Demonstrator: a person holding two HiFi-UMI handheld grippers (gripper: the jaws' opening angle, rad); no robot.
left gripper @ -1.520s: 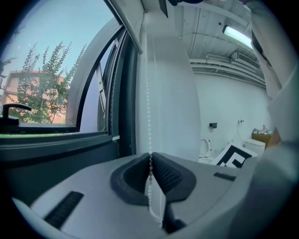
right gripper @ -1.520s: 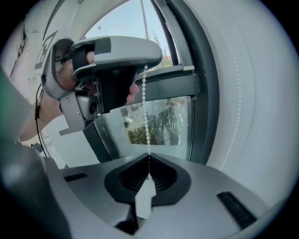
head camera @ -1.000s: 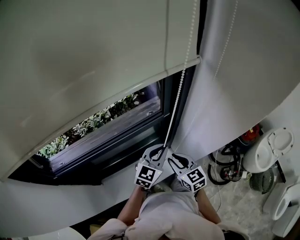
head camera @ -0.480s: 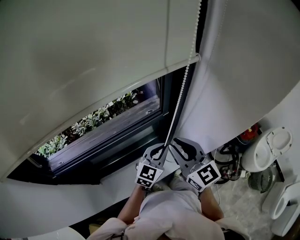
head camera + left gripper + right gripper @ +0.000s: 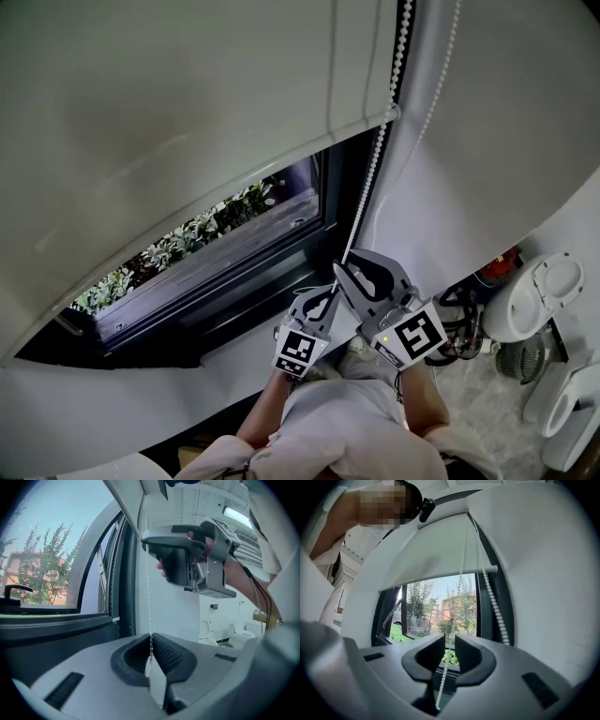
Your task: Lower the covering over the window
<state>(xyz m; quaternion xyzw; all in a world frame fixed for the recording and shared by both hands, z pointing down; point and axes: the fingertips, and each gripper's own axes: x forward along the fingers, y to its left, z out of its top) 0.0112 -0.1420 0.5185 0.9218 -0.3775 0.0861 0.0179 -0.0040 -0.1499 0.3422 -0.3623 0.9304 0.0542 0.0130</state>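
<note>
The white plastic bead chain is held pinched at centre frame by the left gripper. The right gripper has been raised just above, its jaws narrowing round the chain without yet pressing. The white fabric roller blind, upper left, hangs half lowered; another pull seems prepared.

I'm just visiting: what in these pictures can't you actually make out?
- Top of the blind and of its bead chain: head view, cut off by the upper edge.
- The chain's lower end: head view, hidden behind the left gripper shut on it.
- Upper part of the window: head view, covered by the blind.
- The dark tangle on the floor: head view, too small to identify.
</note>
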